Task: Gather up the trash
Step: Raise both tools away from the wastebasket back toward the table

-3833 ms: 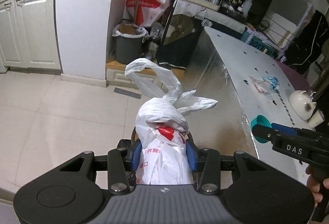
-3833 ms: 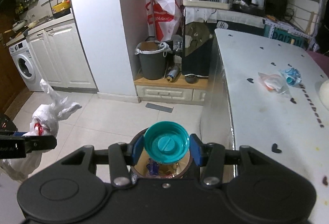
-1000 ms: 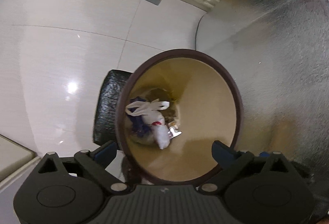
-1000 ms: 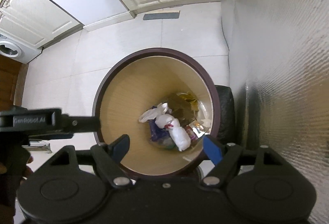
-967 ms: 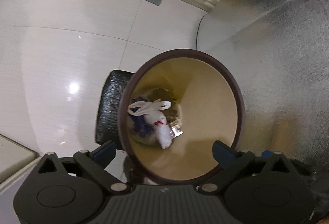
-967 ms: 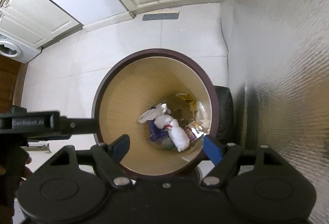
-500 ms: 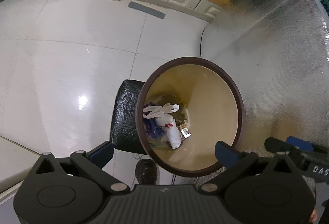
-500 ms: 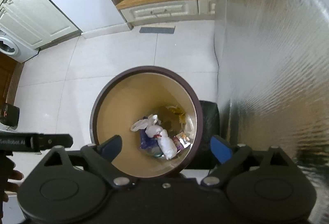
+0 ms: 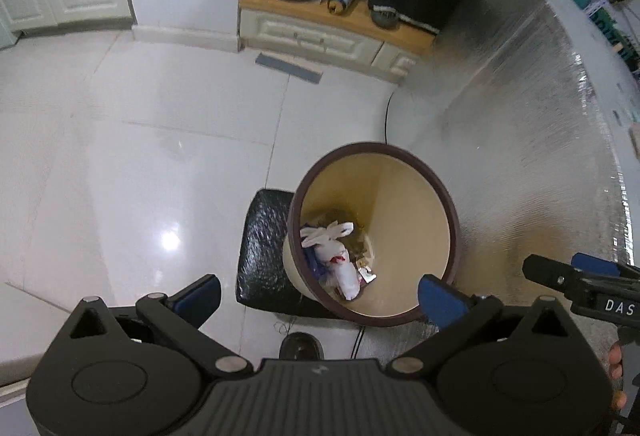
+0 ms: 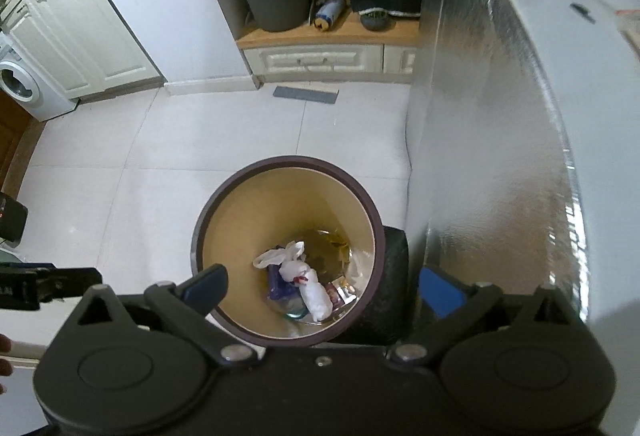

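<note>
Left wrist view: left gripper (image 9: pixel 318 296) spread wide and empty above the brown-rimmed bin (image 9: pixel 436 204); the tied white bag (image 9: pixel 334 252) lies at the bottom among wrappers

Right wrist view: right gripper (image 10: pixel 324 290) – jaws opening, nothing between them – over the same bin (image 10: pixel 224 204), beside the foil-clad counter (image 10: pixel 500 124), bag (image 10: pixel 306 278) inside
</note>
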`<state>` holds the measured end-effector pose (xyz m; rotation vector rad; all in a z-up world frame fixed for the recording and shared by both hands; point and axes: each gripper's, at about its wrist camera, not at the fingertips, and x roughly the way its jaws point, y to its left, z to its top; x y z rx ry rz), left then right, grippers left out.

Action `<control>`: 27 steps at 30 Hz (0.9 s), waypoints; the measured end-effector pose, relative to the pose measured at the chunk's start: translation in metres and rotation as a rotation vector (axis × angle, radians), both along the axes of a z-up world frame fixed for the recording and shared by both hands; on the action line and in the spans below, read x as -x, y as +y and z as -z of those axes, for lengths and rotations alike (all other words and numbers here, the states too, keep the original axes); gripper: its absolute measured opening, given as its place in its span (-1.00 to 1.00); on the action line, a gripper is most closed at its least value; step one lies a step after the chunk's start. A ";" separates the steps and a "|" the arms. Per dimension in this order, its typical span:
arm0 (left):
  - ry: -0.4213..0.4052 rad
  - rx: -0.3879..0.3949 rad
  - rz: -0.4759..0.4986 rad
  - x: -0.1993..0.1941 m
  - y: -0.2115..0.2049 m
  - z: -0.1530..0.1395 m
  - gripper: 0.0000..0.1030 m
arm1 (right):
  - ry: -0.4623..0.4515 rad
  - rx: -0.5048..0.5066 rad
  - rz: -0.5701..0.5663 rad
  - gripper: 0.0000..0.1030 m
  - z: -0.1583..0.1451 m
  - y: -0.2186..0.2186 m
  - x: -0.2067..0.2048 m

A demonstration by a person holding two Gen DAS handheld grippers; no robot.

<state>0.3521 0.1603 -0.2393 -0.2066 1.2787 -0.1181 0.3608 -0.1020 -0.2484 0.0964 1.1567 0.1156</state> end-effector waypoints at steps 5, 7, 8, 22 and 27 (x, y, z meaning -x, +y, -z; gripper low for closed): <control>-0.077 0.009 0.005 0.024 0.010 -0.031 1.00 | -0.063 0.010 0.005 1.00 -0.031 0.006 0.028; -0.104 0.012 0.008 0.033 0.015 -0.043 1.00 | -0.091 0.013 0.007 1.00 -0.044 0.009 0.040; -0.119 0.013 0.009 0.038 0.017 -0.050 1.00 | -0.107 0.015 0.008 1.00 -0.051 0.011 0.046; -0.334 0.045 0.043 0.101 0.036 -0.135 1.00 | -0.316 0.016 0.082 1.00 -0.135 0.021 0.127; -0.409 0.062 0.065 0.114 0.034 -0.164 1.00 | -0.395 0.010 0.121 1.00 -0.163 0.014 0.149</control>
